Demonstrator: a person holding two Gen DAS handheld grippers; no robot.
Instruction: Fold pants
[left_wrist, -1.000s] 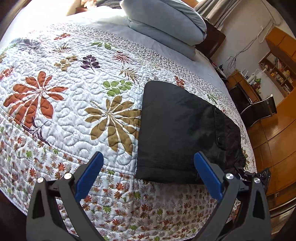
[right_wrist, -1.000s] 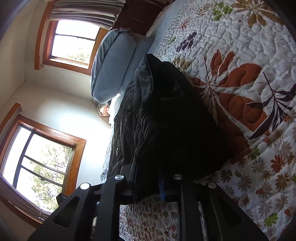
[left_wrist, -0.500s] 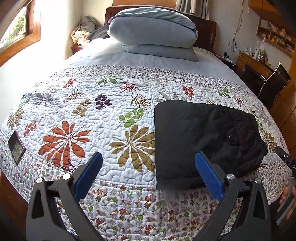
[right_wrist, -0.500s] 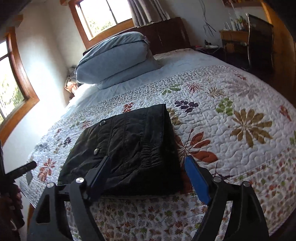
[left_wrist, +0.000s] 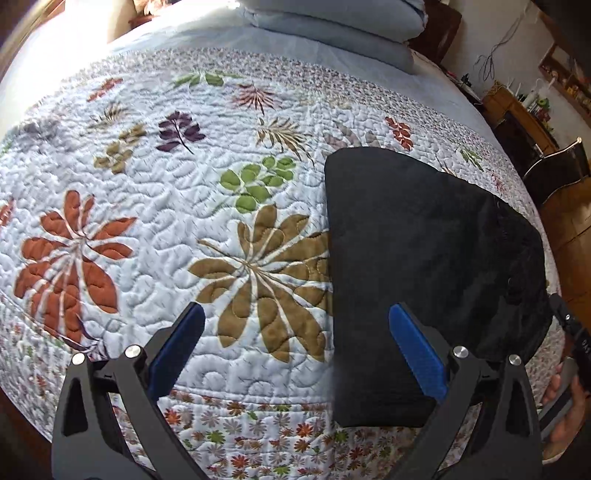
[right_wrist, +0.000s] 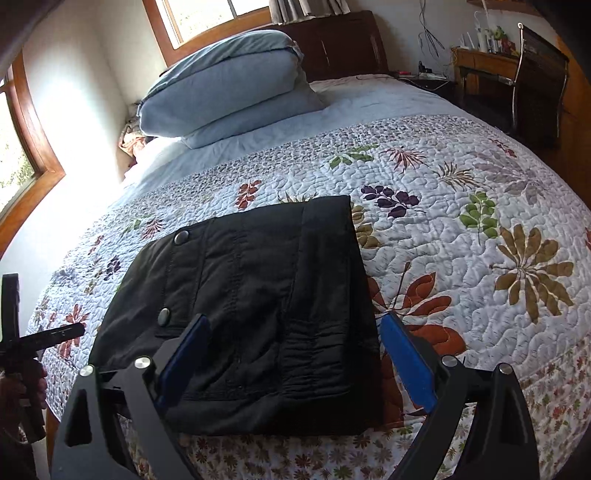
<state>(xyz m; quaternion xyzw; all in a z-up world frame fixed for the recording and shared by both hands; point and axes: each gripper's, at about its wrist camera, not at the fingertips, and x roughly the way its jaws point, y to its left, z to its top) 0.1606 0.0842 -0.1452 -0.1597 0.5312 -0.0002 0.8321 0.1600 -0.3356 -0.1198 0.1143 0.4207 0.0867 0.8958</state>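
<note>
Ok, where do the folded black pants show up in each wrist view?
Left wrist: pants at right of centre, running under the right-hand blue finger.
Right wrist: pants at lower centre, left of the middle.
Shared landmark: the stacked blue pillows at the head of the bed.

left gripper (left_wrist: 295, 345): black angular arms with triangular cut-outs, blue pads on the inner finger faces, two silver screw heads per arm | right gripper (right_wrist: 291, 350): same black frame, blue pads, silver screws | hand (left_wrist: 565, 413) at 4 o'clock of left view: bare fingers on a grey-black handle
</note>
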